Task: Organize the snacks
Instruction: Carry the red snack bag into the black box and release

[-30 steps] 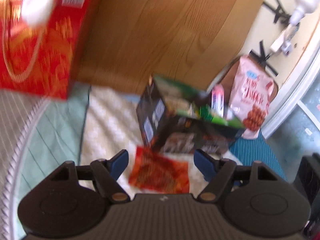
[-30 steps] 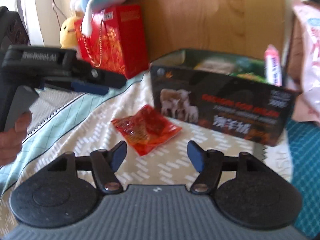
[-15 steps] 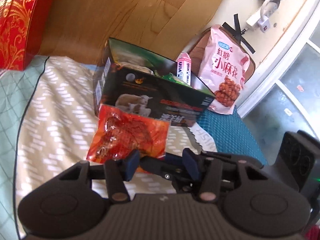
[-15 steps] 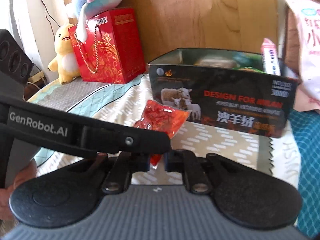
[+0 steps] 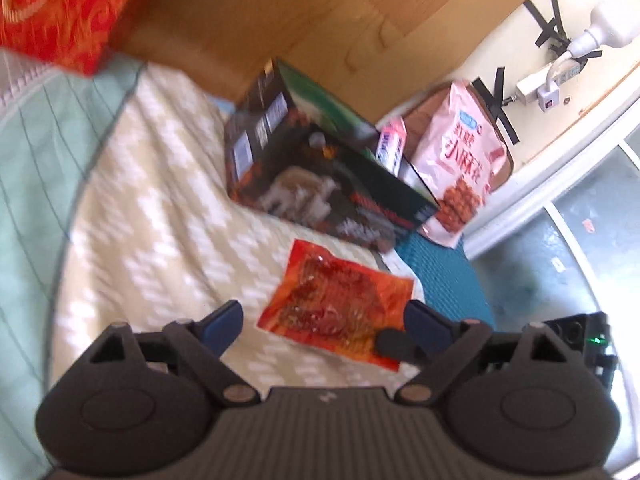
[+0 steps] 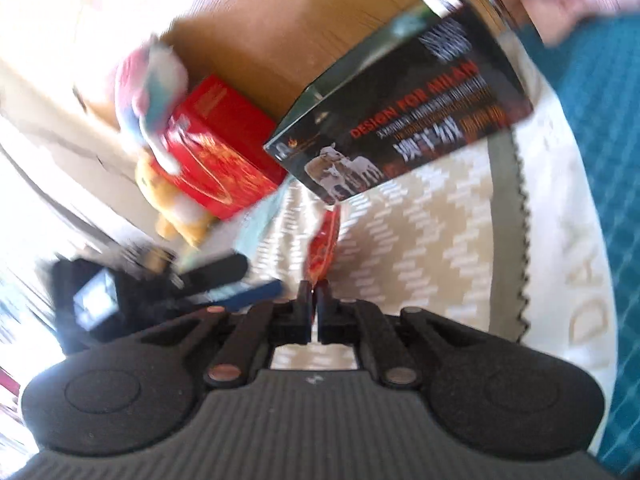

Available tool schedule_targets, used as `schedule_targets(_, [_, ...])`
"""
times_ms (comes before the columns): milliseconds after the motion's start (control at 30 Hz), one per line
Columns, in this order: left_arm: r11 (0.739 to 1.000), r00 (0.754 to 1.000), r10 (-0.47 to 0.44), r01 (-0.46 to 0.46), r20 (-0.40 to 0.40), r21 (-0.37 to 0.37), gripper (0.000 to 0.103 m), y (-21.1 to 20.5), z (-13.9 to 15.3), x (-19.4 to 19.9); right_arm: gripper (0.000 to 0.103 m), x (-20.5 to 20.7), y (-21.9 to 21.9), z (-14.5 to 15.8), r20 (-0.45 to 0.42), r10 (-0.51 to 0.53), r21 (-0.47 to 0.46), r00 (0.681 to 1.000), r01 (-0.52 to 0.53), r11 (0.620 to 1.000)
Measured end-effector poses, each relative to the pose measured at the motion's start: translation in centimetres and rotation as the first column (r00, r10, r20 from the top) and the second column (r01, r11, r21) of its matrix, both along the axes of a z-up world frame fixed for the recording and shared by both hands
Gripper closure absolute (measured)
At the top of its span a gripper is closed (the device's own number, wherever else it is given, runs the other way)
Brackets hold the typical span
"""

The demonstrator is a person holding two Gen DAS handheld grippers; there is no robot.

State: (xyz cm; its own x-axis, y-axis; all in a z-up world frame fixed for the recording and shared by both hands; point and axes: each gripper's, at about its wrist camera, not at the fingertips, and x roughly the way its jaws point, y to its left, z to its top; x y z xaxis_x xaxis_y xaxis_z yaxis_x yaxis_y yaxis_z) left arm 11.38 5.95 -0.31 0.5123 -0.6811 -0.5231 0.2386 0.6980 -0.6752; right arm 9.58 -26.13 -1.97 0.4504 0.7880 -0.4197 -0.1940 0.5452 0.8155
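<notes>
Red crinkled snack packet point(image 5: 339, 303), pinched by the right gripper point(image 6: 315, 297), hangs before the black box point(image 5: 320, 184); left gripper point(image 5: 325, 326) spread wide.

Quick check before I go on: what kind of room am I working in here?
Probably a bedroom at home. The snacks sit on a patterned blanket against a wooden headboard, with plush toys beside a red gift box.

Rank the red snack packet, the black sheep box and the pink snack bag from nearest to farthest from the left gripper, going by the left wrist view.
1. Red snack packet, just ahead of the left gripper.
2. Black sheep box, beyond it.
3. Pink snack bag, far right, behind the box.
</notes>
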Motion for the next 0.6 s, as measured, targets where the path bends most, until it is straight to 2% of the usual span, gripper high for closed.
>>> schedule_targets(100, [0.993,0.999,-0.02,0.015,-0.04,-0.113,0.012,-0.2,-0.7,0.1,0.098,-0.2,-1.0,-0.6,-0.055,-0.006,0.129,0.998,0.013,0.992])
schedule_targets(167, [0.985,0.998,-0.028,0.019,-0.052,-0.17,0.013,-0.2,-0.7,0.2,0.098,-0.3,-1.4,-0.3,-0.065,-0.008,0.181,0.998,0.02,0.983])
schedule_targets(267, [0.976,0.998,-0.043,0.033,-0.04,-0.213,0.014,-0.5,0.2,0.5,0.098,-0.1,-1.8,1.4,-0.026,-0.018,0.209,0.999,0.023,0.978])
schedule_targets(333, [0.977,0.999,-0.047,0.045,-0.005,-0.211,0.014,-0.9,1.8,1.1,0.098,0.6,-1.8,3.3,0.026,-0.029,0.199,0.999,0.023,0.98])
schedule_targets(467, [0.992,0.993,-0.016,0.03,0.114,-0.124,0.013,-1.9,6.4,3.5,0.098,3.7,-1.2,6.4,0.137,-0.07,0.124,0.988,0.053,0.991])
schedule_targets(500, [0.996,0.99,-0.006,0.02,0.141,-0.092,0.013,-2.2,7.4,4.4,0.098,4.6,-0.7,6.9,0.174,-0.085,0.081,0.981,0.071,0.994])
schedule_targets(533, [0.999,0.986,0.009,0.0,0.165,-0.054,0.012,-2.6,8.1,5.2,0.095,5.4,0.1,7.7,0.24,-0.108,-0.007,0.965,0.113,0.994])
schedule_targets(600, [0.998,0.977,0.047,-0.056,0.207,0.036,0.012,-3.5,9.0,7.0,0.086,6.5,2.4,8.3,0.362,-0.102,-0.205,0.927,0.185,0.961])
